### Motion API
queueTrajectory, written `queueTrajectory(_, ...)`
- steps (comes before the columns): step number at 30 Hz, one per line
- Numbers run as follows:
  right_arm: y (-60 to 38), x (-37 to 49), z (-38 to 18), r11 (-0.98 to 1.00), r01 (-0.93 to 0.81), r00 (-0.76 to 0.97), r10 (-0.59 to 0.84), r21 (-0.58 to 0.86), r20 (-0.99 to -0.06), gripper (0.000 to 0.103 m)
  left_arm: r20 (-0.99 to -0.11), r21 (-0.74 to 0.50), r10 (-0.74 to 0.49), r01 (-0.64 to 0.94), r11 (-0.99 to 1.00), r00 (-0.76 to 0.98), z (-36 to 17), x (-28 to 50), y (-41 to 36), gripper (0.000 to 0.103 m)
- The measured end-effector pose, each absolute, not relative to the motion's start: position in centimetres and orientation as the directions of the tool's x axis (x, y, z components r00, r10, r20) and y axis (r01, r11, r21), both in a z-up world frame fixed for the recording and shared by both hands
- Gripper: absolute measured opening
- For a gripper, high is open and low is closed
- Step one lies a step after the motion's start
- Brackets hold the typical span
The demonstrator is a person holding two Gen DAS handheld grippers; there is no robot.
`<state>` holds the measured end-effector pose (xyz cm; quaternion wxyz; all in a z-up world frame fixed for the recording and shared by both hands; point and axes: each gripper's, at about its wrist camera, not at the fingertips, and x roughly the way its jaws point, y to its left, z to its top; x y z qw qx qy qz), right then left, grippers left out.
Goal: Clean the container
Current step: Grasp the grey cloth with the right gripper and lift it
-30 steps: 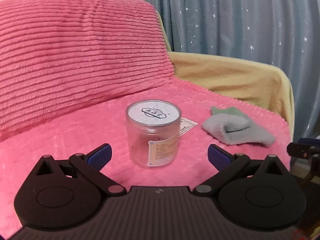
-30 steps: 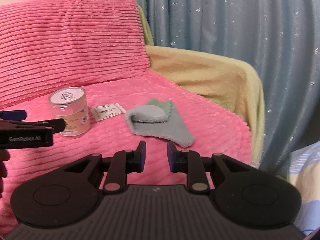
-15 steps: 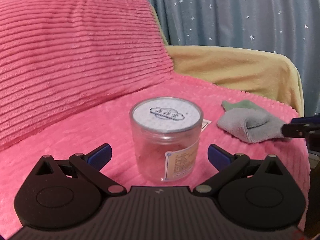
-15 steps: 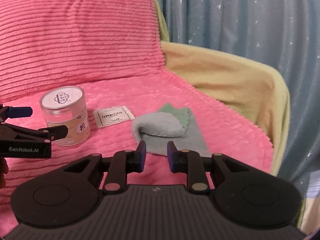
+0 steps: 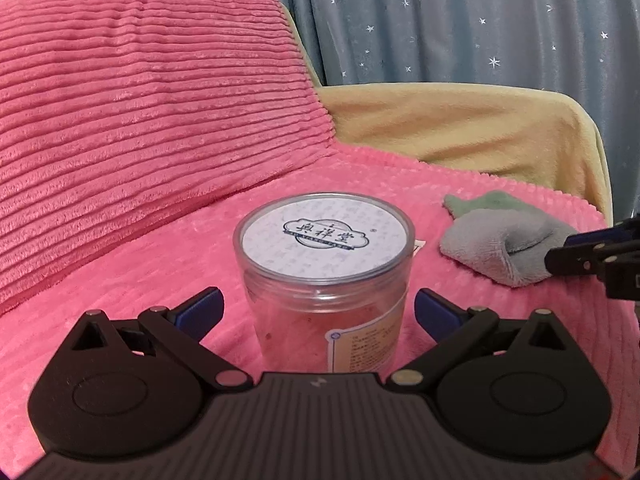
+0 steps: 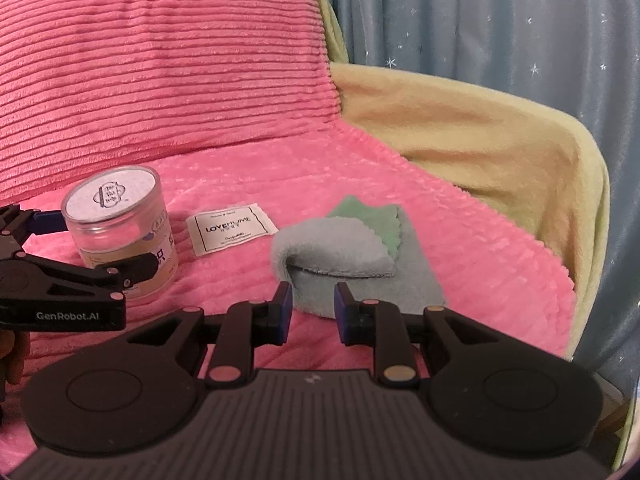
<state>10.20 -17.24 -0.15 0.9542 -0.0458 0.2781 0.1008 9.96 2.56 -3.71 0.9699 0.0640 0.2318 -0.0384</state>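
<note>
A clear plastic jar (image 5: 324, 240) with a white printed lid stands upright on the pink blanket. My left gripper (image 5: 318, 306) is open, and the jar's lower body sits between its blue pads without visible contact. The right wrist view shows the same jar (image 6: 116, 216) flanked by the left gripper (image 6: 92, 244). A folded grey and green cloth (image 6: 340, 248) lies to the jar's right. My right gripper (image 6: 313, 304) hovers at the cloth's near edge, narrowly open, with nothing between its pads. Its fingers (image 5: 580, 252) reach the cloth (image 5: 492, 248) in the left wrist view.
A white fabric label (image 6: 230, 232) lies flat between the jar and the cloth. A ribbed pink cushion (image 5: 140, 100) rises behind them. A yellow-covered armrest (image 6: 480, 140) borders the seat on the right, with a blue starred curtain (image 5: 460, 20) beyond.
My left gripper has moved forward until the jar sits between its open fingers. My right gripper has come in closer to the cloth's near edge, its gap unchanged.
</note>
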Motion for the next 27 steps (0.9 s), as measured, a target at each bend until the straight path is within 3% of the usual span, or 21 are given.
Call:
queueTrajectory(7, -16.1, 11.6, -1.0, 0.967, -0.253, 0.802, 0.196, -0.024, -0.565, 0.020, -0.468, 0.080, -0.084, 0.137, 0.987, 0.880, -3.7, 10.3, 2.8, 0.085)
queueTrajectory(20, -15.7, 14.2, -2.2, 0.950, -0.311, 0.774, 0.242, -0.019, -0.585, 0.018, -0.458, 0.073, -0.202, 0.263, 0.962, 0.866, -3.0, 8.9, 2.5, 0.085)
queueTrajectory(27, -15.0, 12.2, 0.0, 0.923, -0.384, 0.773, 0.337, 0.027, -0.537, 0.004, -0.478, 0.100, -0.229, 0.311, 0.945, 0.848, -3.5, 8.9, 1.9, 0.085)
